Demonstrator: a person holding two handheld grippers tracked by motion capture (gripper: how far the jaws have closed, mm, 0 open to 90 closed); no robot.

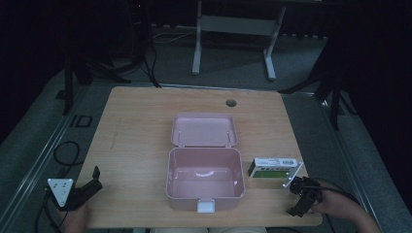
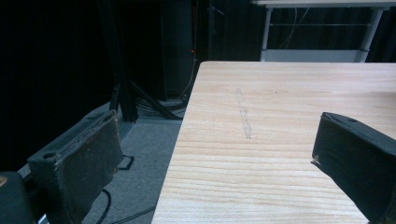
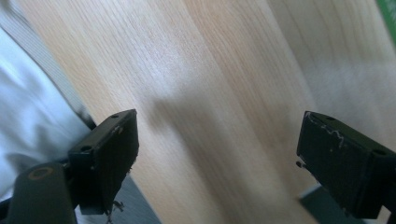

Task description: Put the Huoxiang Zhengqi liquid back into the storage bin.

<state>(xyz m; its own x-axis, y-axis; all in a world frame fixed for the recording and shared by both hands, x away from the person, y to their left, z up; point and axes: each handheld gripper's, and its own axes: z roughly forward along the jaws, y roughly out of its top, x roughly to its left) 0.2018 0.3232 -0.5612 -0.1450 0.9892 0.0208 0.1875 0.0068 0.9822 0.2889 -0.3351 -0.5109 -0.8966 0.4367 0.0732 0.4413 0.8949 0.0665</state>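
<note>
On the table an open pink box sits at centre, a small white-and-green carton just beside its right. Left tool and right tool both gape wide, empty, at the near corners.

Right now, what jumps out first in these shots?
The open pink box at the table's centre, lid flipped back, inside looking bare. Just right of it lies a small white-and-green carton. The left gripper and right gripper sit open at the near corners, holding nothing.
</note>
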